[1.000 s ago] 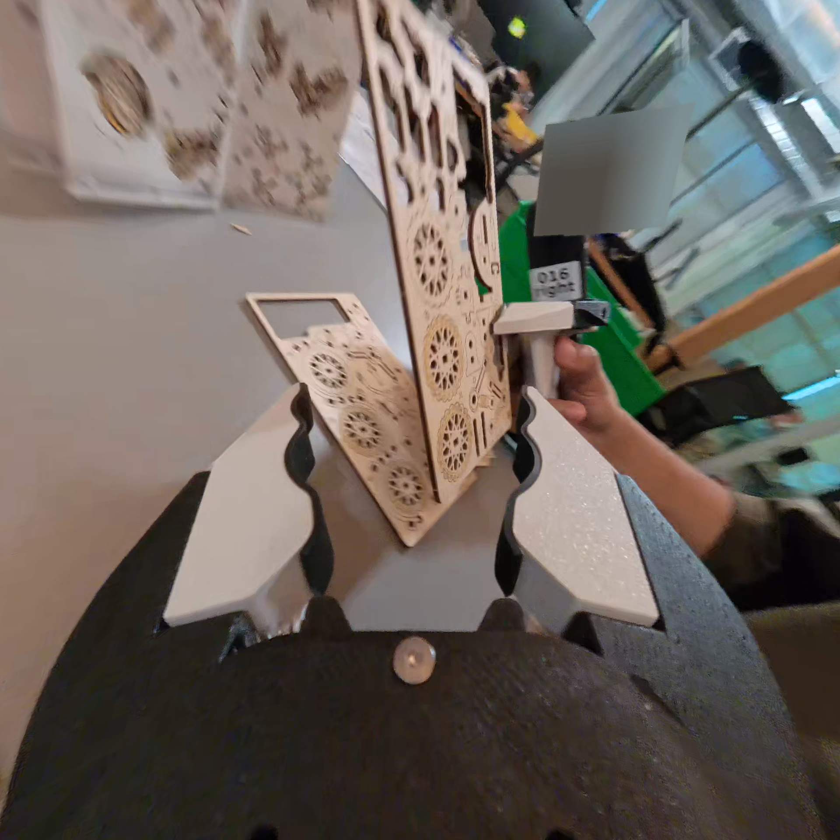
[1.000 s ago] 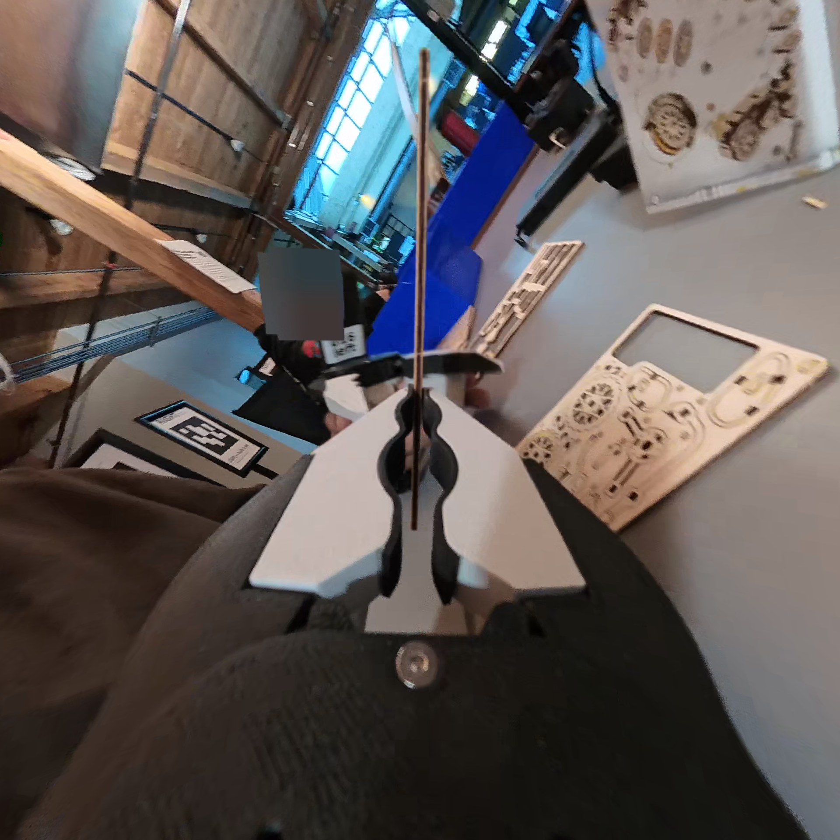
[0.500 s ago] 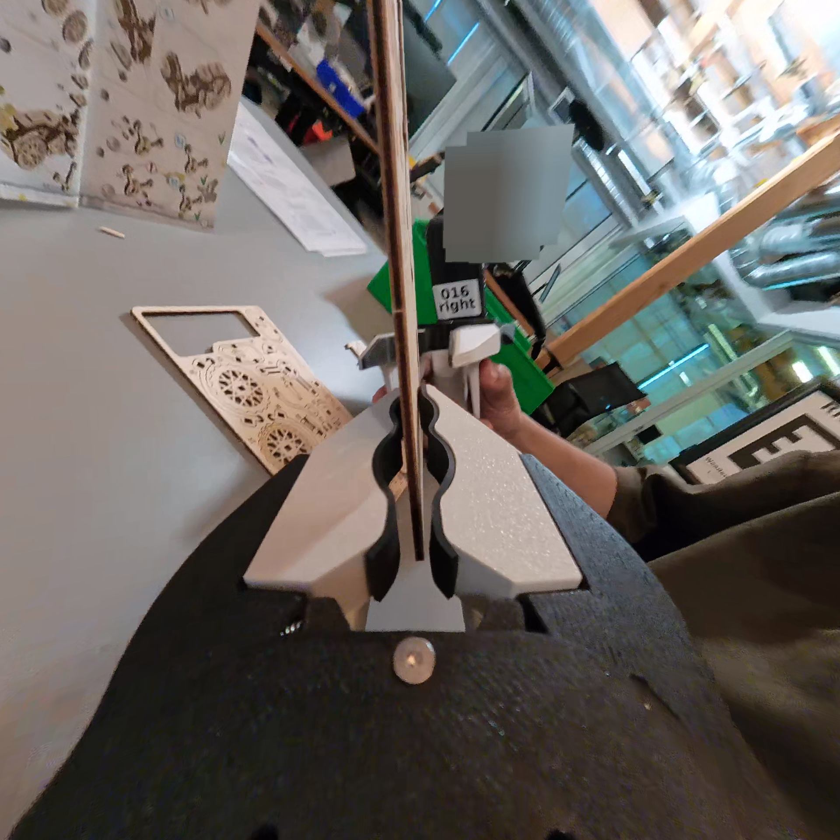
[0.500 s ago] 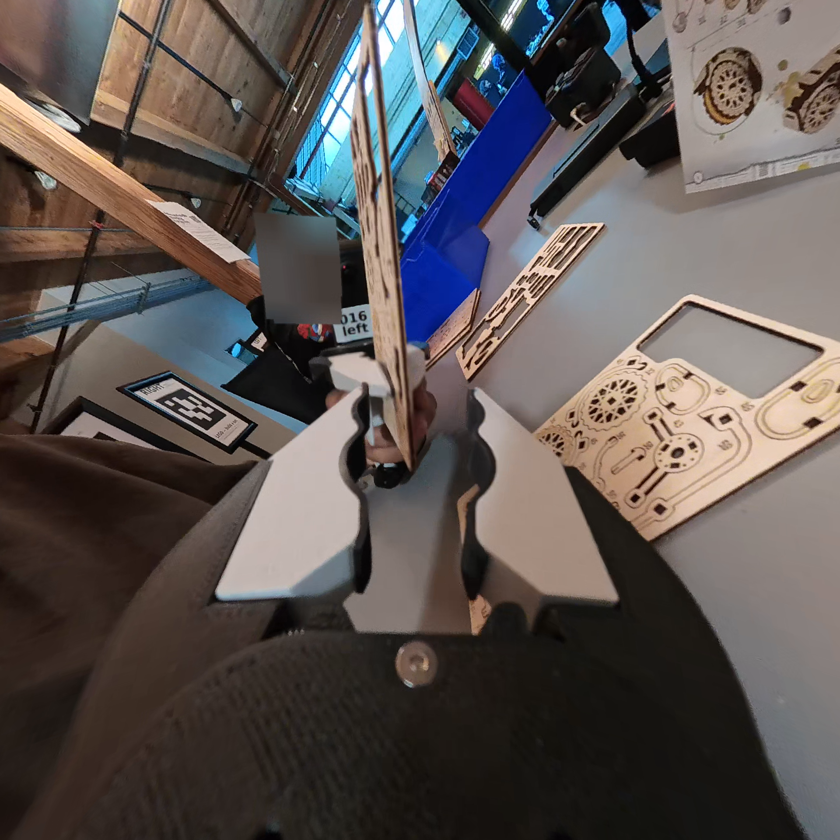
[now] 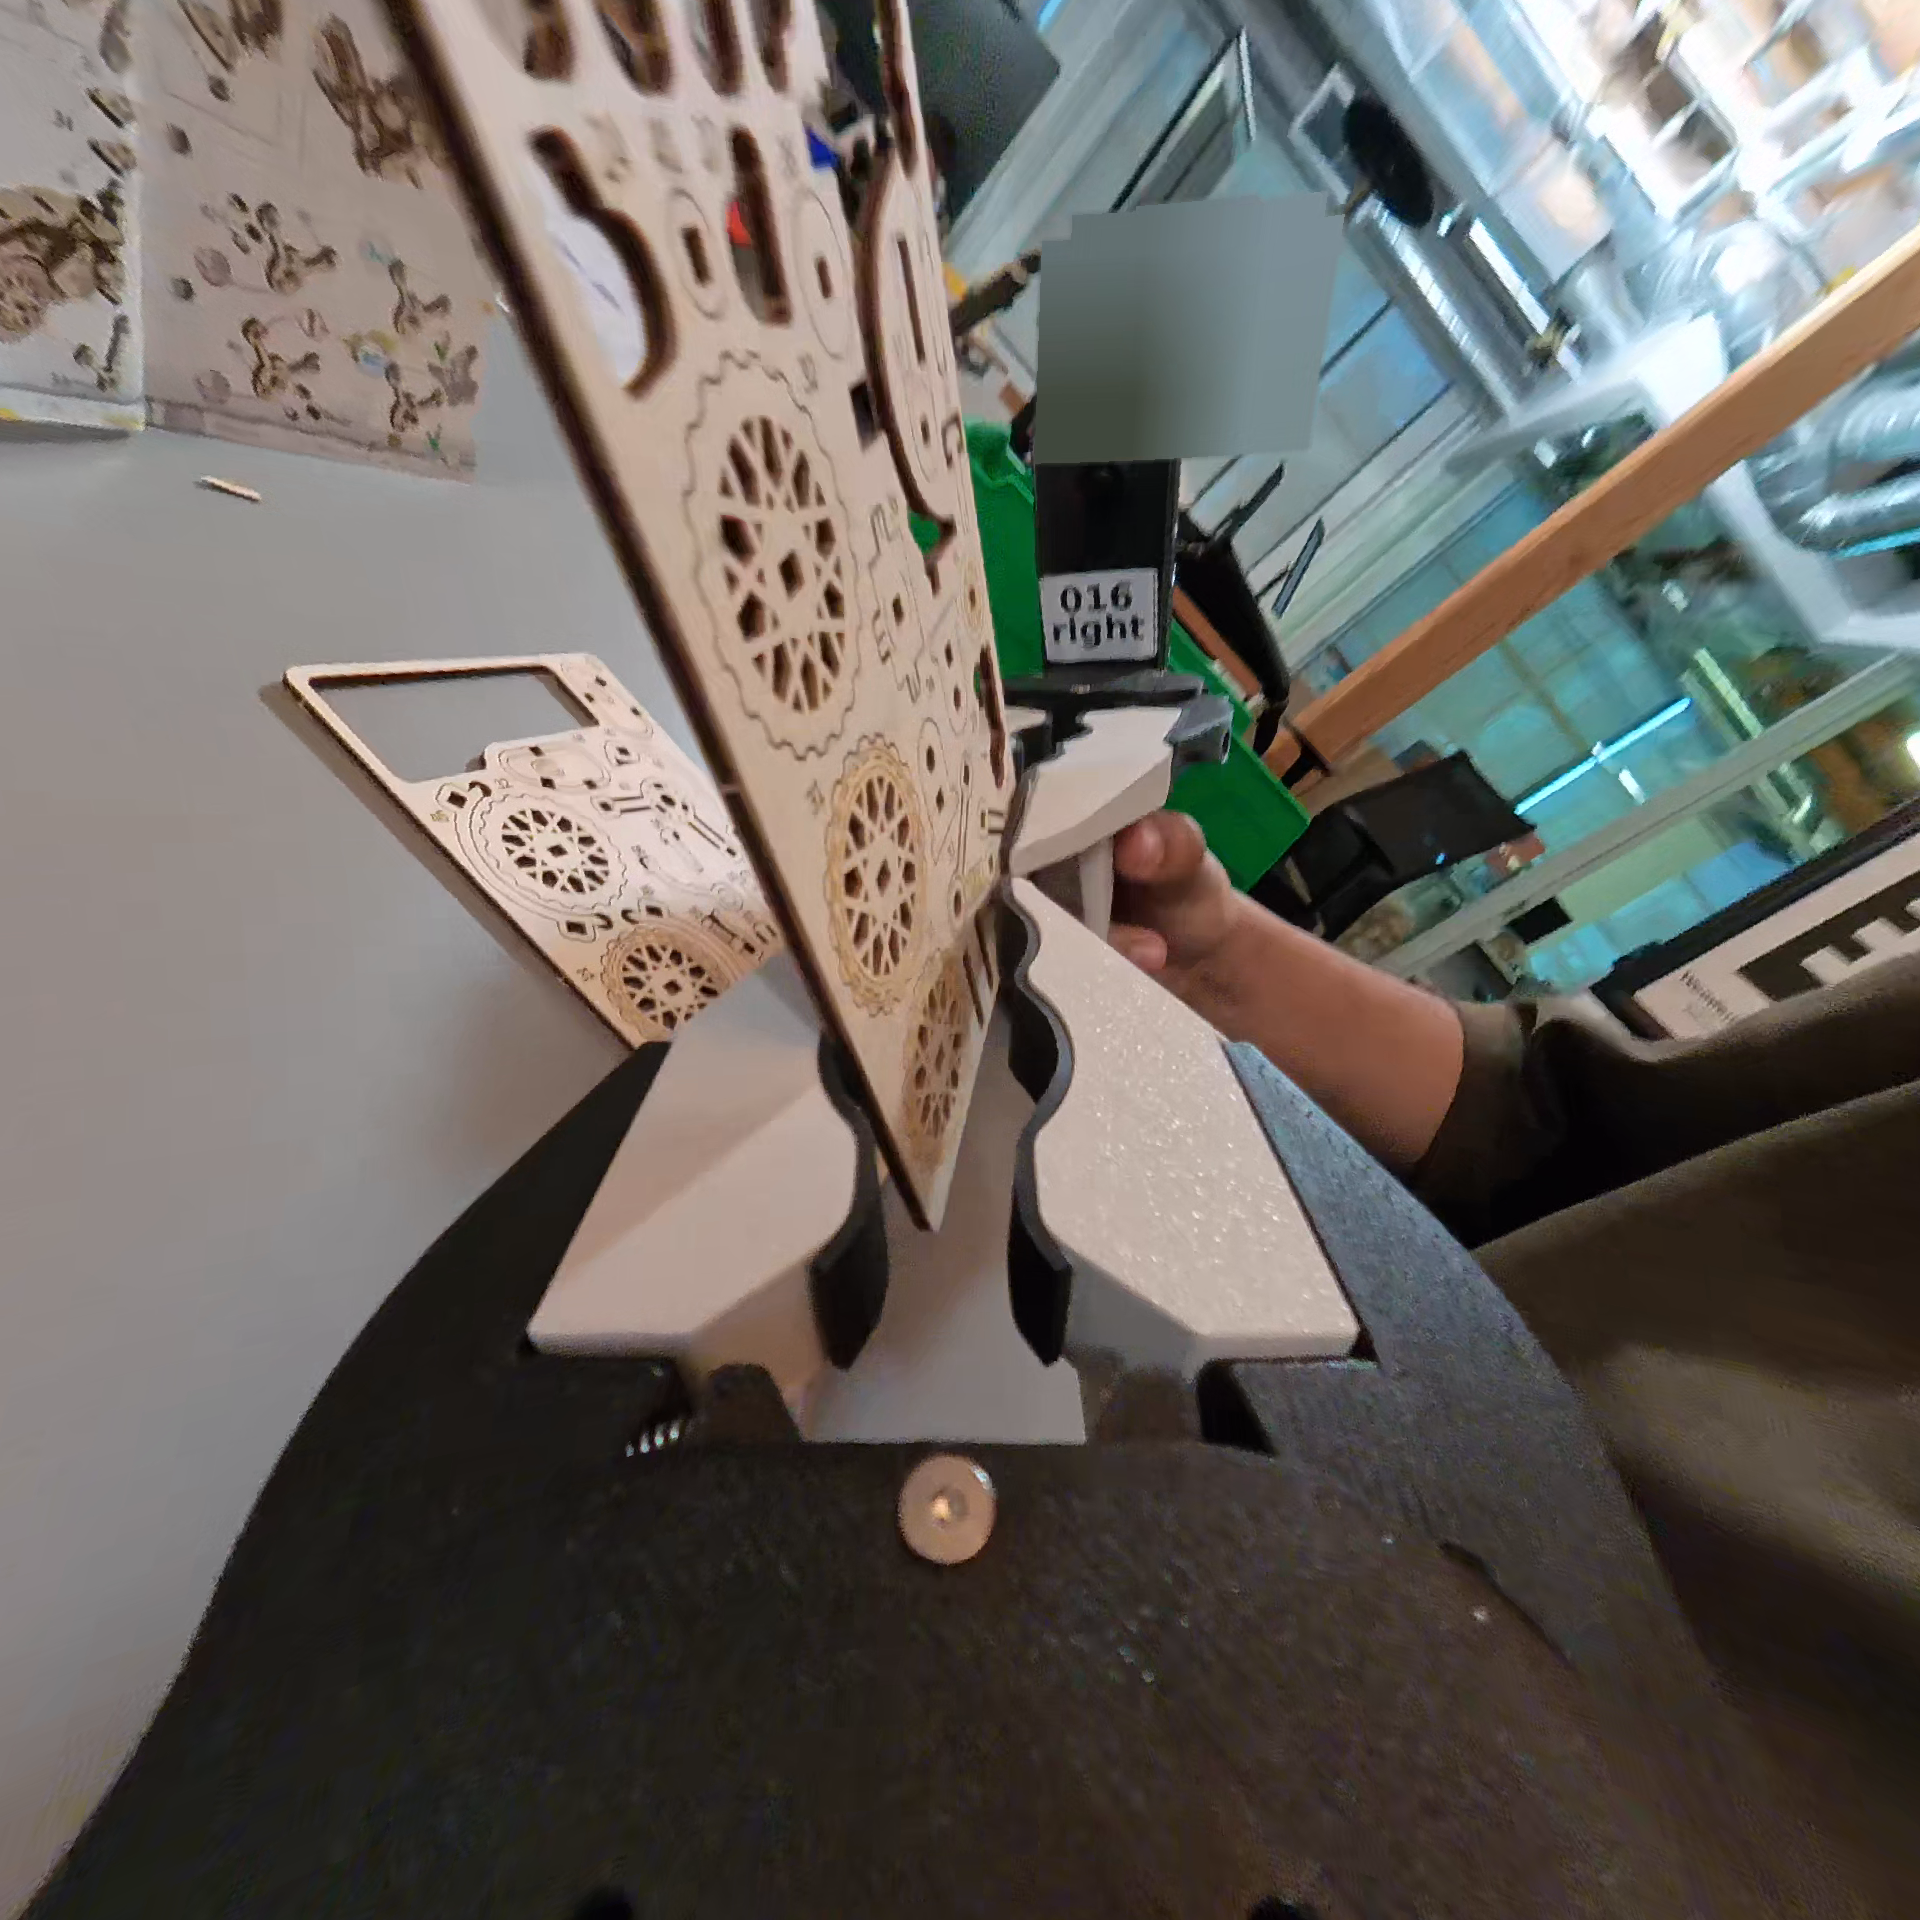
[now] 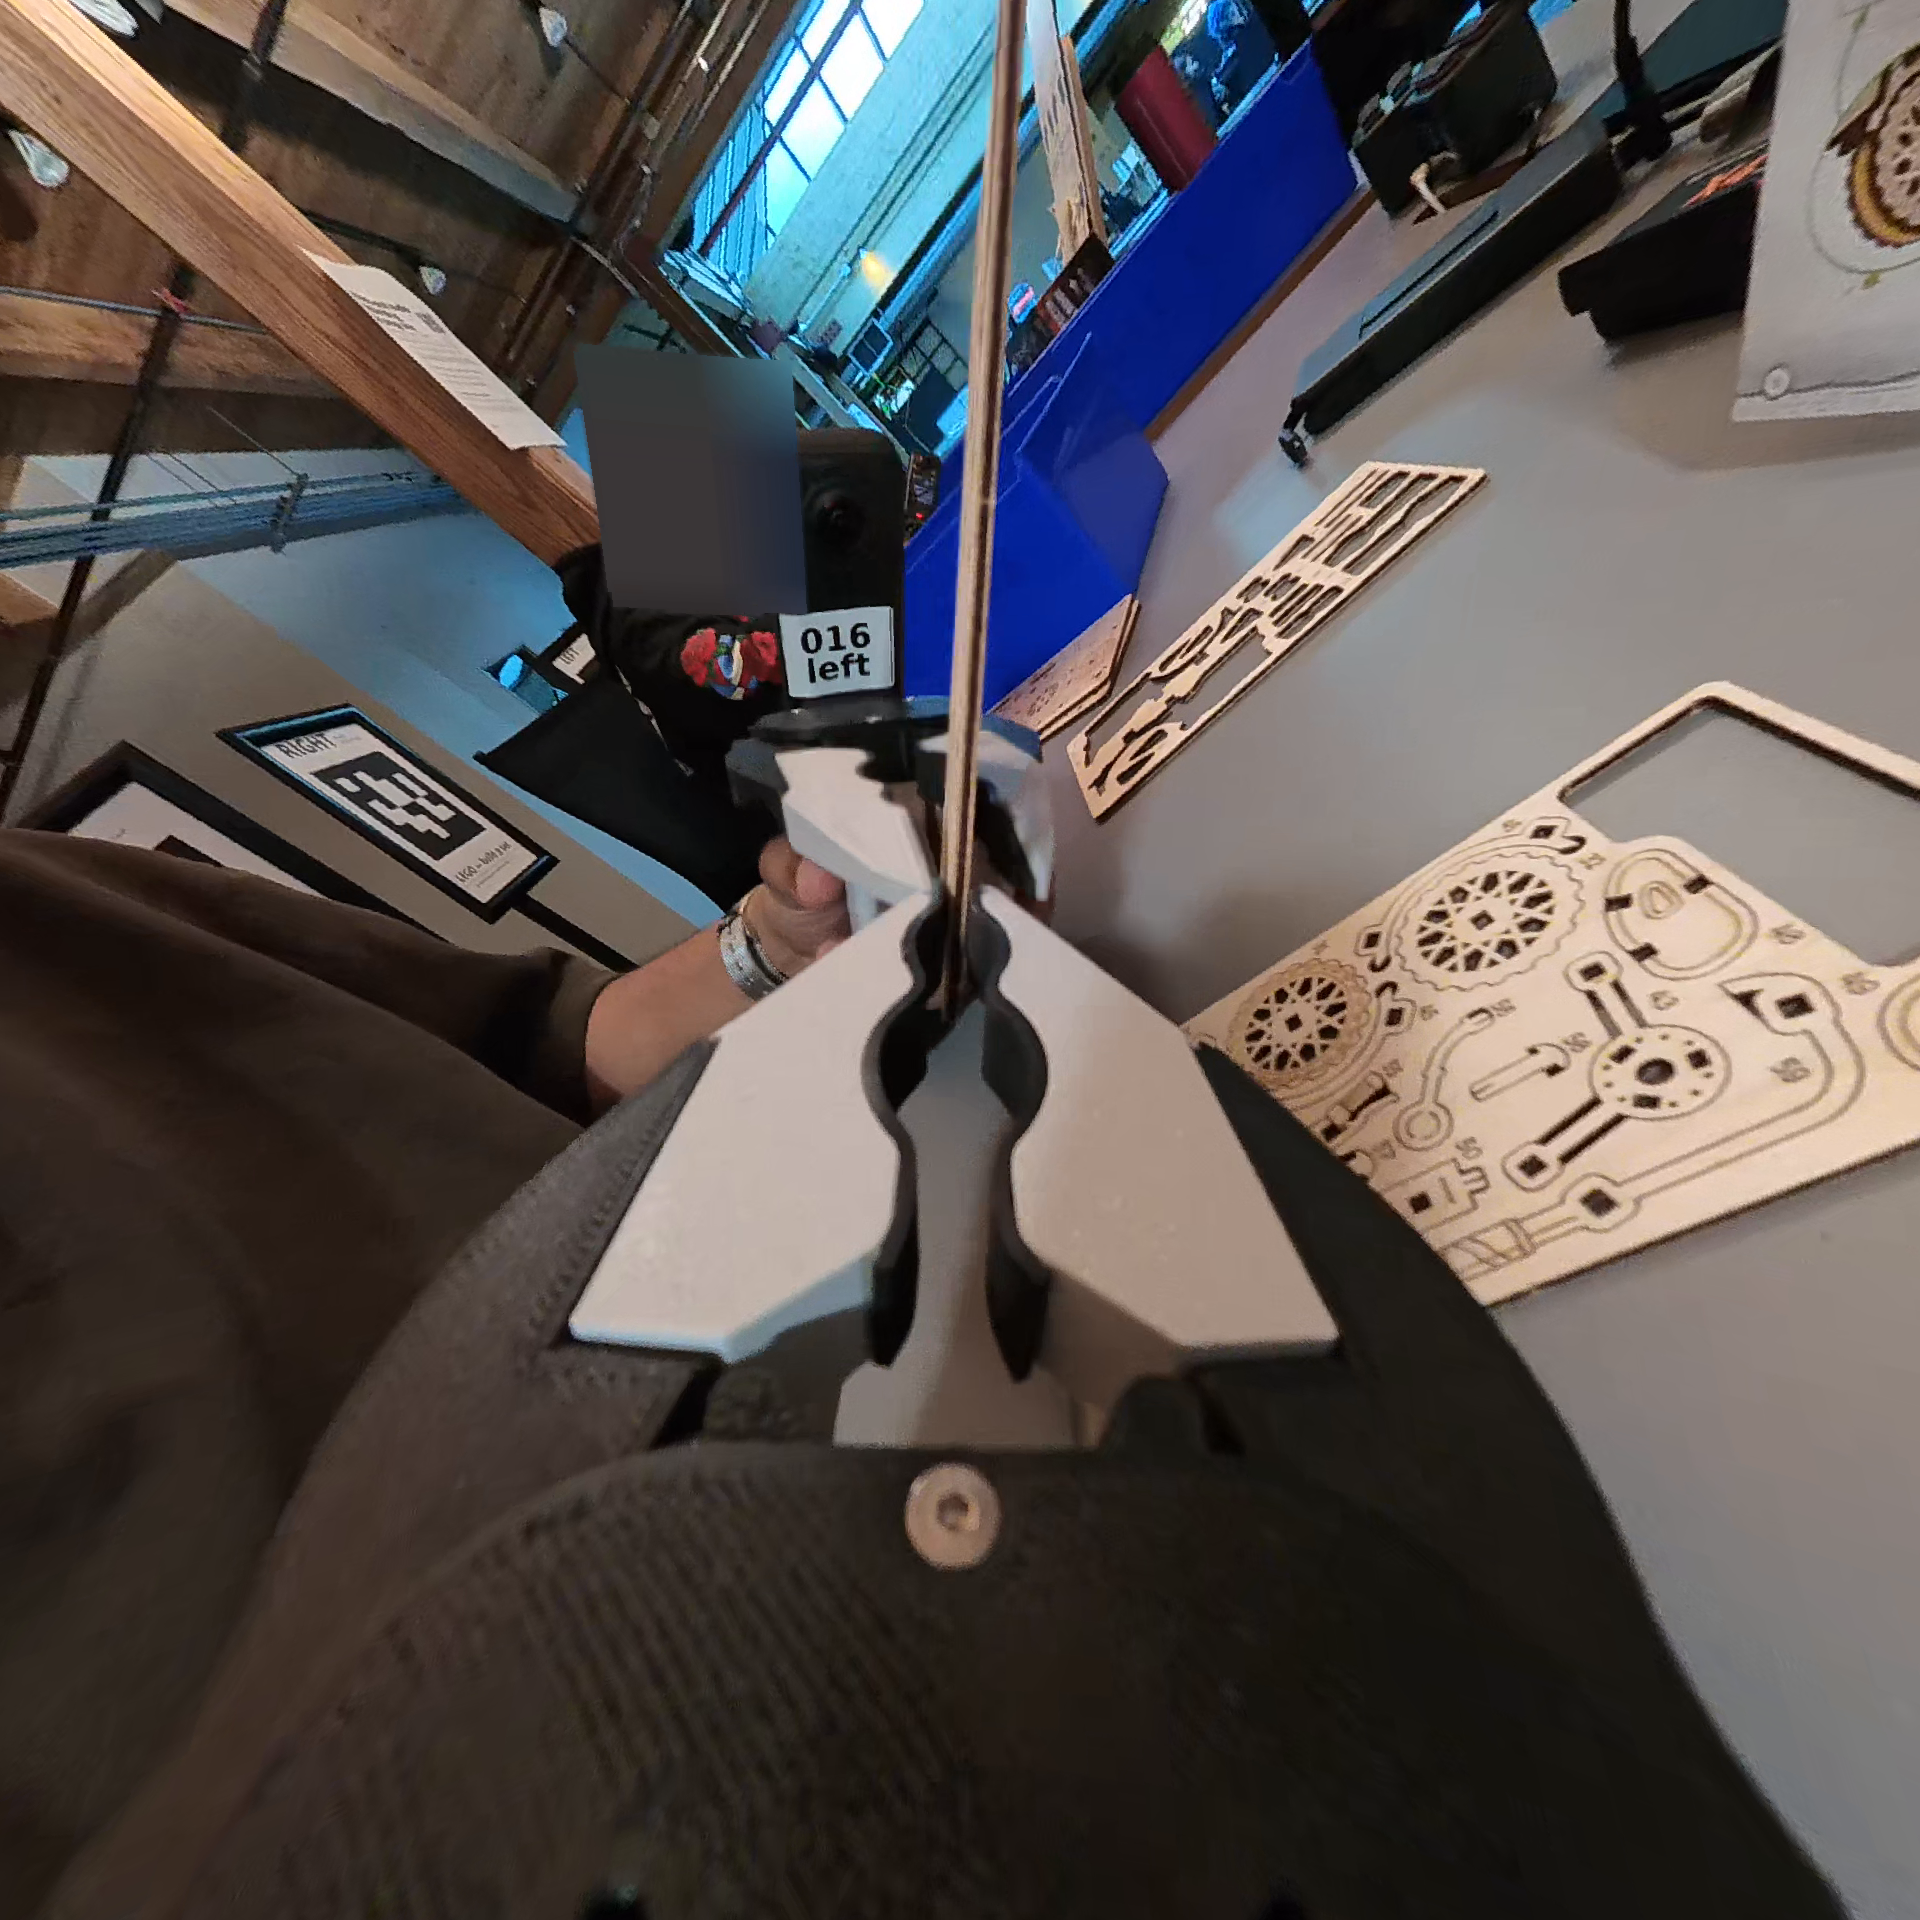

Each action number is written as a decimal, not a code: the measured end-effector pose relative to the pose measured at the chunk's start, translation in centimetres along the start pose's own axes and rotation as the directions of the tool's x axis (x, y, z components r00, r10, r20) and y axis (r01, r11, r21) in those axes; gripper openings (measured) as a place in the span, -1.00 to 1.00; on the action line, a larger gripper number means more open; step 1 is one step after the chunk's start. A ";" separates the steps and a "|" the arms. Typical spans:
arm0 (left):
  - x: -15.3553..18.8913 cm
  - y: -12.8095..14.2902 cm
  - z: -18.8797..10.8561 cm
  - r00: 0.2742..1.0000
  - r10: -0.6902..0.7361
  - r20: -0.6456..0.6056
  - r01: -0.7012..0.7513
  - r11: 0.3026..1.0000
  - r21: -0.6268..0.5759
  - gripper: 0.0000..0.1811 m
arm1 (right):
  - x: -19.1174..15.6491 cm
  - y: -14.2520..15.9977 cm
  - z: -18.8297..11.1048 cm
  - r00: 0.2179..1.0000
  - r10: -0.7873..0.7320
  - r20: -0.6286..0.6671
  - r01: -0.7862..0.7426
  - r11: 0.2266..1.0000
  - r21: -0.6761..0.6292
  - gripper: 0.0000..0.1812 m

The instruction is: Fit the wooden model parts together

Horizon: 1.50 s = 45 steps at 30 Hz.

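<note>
A laser-cut wooden sheet (image 5: 779, 582) with gear outlines stands upright above the grey table (image 5: 208, 935). My left gripper (image 5: 925, 977) is slightly open, and the sheet's lower corner sits tilted and loose between its jaws. My right gripper (image 6: 956, 935) is shut on the sheet's opposite edge, which shows edge-on (image 6: 982, 416) in the right wrist view. Each gripper also shows in the other's view: the right (image 5: 1049, 790) and the left (image 6: 914, 821). A second part sheet (image 5: 540, 821) lies flat on the table (image 6: 1558, 1039).
A third cut-out sheet (image 6: 1278, 613) lies farther back by a blue bin (image 6: 1039, 540). Printed instruction pages (image 5: 260, 260) lie at the far side of the table. A green box (image 5: 1226, 790) stands behind the right gripper. Black equipment (image 6: 1455, 135) stands at the table's far end.
Half a second ago my left gripper was shut on the sheet and my right was open. Now the right is shut on it, the left has loosened, and the sheet has turned.
</note>
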State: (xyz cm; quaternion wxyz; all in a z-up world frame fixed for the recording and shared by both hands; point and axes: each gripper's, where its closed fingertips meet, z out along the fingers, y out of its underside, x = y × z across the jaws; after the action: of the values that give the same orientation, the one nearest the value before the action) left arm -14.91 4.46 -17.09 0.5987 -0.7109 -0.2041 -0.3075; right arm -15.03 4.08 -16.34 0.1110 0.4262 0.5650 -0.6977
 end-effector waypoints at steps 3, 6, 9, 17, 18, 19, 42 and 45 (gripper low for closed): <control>0.5 0.0 0.1 0.999 0.031 -0.013 -0.031 1.000 -0.003 -0.93 | 0.0 -0.1 -0.1 1.000 0.020 0.016 -0.020 1.000 0.008 -0.99; 0.7 -0.1 0.2 0.999 0.025 -0.021 -0.024 1.000 0.008 -1.00 | 0.3 -0.3 -0.2 1.000 0.029 0.002 -0.029 0.999 0.022 -0.91; 0.7 -0.2 0.1 0.999 0.029 -0.021 -0.028 1.000 0.013 -1.00 | 0.5 -1.2 -0.7 0.999 0.049 0.007 -0.050 0.995 0.085 -0.77; 0.8 -0.5 -0.1 0.999 0.019 -0.033 -0.018 0.999 0.030 -1.00 | 0.6 -1.2 -0.8 0.998 0.068 0.010 -0.069 0.994 0.086 -0.86; 0.8 -0.4 0.0 0.999 0.019 -0.034 -0.018 0.999 0.026 -1.00 | 0.6 -0.9 -0.6 0.999 0.050 -0.001 -0.050 0.997 0.067 -0.90; 0.7 -0.3 0.0 0.999 0.019 -0.026 -0.018 1.000 0.022 -1.00 | 0.5 -0.8 -0.4 0.999 0.032 -0.010 -0.031 0.998 0.056 -0.95; 0.9 -0.3 0.2 1.000 0.017 -0.023 -0.017 1.000 0.021 -1.00 | 0.0 -1.1 -0.8 0.999 0.016 0.030 -0.018 0.998 0.064 -0.96; 1.0 -0.3 0.2 0.999 0.007 -0.033 -0.007 1.000 0.022 -1.00 | -0.1 -1.1 -0.8 0.999 0.014 0.030 -0.016 0.998 0.067 -0.98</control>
State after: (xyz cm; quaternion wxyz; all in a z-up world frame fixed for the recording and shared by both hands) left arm -14.34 4.62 -16.23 0.6107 -0.6999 -0.1950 -0.3149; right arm -15.32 5.19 -15.51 0.1103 0.4236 0.5362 -0.7217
